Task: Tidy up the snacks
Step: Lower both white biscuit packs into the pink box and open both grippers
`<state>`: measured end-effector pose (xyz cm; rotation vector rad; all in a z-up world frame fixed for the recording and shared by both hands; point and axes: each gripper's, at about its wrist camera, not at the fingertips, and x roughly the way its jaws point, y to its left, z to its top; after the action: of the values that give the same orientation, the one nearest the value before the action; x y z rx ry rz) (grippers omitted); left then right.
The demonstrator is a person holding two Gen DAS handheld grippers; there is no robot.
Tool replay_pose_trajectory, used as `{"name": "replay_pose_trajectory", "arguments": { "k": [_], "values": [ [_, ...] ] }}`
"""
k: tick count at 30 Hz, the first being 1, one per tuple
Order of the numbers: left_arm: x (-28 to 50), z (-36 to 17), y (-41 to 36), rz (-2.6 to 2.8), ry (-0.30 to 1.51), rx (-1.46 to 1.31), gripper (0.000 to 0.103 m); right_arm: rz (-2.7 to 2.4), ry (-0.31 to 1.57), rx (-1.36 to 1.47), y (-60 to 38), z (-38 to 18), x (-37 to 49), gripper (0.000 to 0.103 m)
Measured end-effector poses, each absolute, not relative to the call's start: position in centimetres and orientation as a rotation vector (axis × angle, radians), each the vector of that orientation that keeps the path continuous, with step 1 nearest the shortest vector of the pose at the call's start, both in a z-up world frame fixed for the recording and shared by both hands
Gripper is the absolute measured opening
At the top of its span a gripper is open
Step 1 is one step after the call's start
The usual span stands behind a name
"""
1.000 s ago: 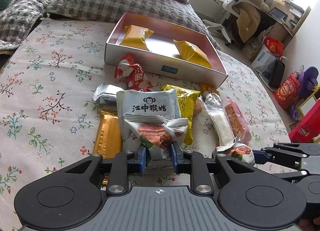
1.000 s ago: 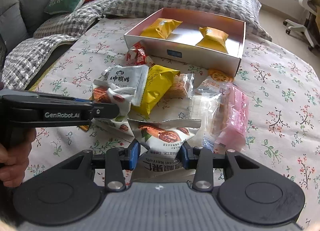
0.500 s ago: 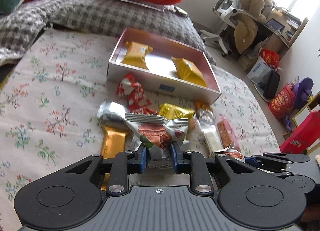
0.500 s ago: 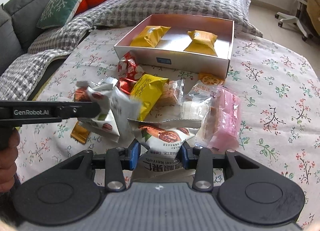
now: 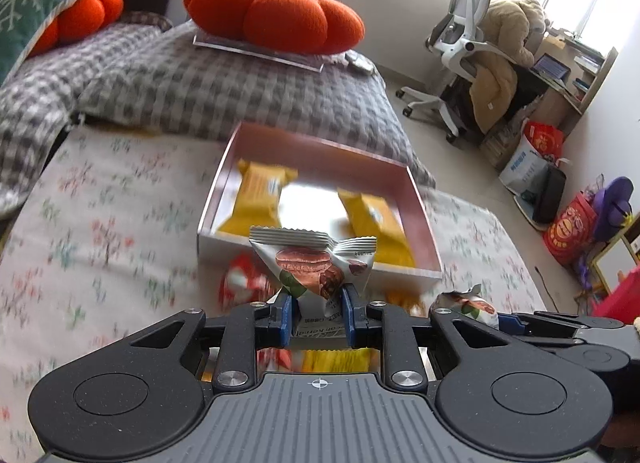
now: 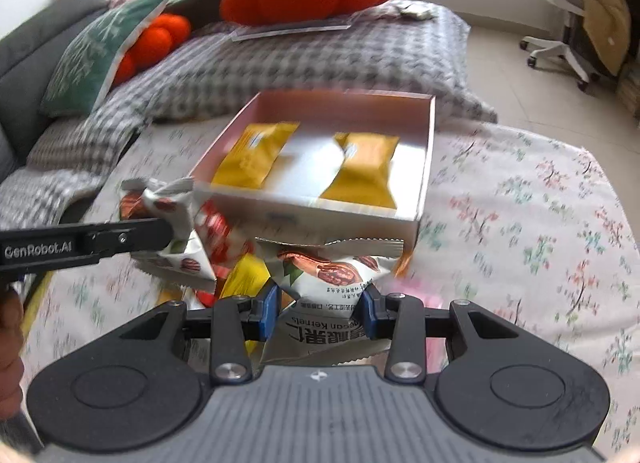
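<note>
My left gripper (image 5: 316,313) is shut on a white pecan snack packet (image 5: 316,263), lifted off the table just in front of the open pink-and-white box (image 5: 224,241). My right gripper (image 6: 320,305) is shut on a second pecan packet (image 6: 332,269), also raised near the box's (image 6: 424,183) front wall. Two yellow packets (image 5: 256,193) (image 5: 380,219) lie inside the box. In the right wrist view the left gripper's fingers (image 6: 132,237) come in from the left with their packet (image 6: 168,207). The right gripper's fingers (image 5: 548,325) show at the lower right of the left wrist view.
Blurred loose snacks, red (image 6: 214,231) and yellow (image 6: 244,275), lie on the floral tablecloth (image 5: 100,223) under the grippers. Behind the box are a grey checked blanket (image 5: 200,87), an orange pumpkin cushion (image 5: 276,15) and a green pillow (image 6: 96,59). An office chair (image 5: 460,35) stands at right.
Both grippers rose with their pecan packets and moved forward toward the box, which now looms larger. The snack pile has dropped below the fingers.
</note>
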<state>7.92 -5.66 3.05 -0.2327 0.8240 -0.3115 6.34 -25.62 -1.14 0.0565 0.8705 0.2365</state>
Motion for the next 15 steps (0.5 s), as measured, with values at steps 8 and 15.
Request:
{"name": "replay_pose_trajectory", "arguments": {
  "k": [8,15],
  "values": [
    [14.2,2.7,-7.2,-0.329,0.829,-0.235,0.022,0.242,0.872,0.203,-26.7,-1.4,11.8,0.037],
    [18.4,0.8,-7.8,-0.331,0.867,-0.280,0.022,0.327,0.881,0.457,-27.4,-3.0,15.9,0.037]
  ]
}}
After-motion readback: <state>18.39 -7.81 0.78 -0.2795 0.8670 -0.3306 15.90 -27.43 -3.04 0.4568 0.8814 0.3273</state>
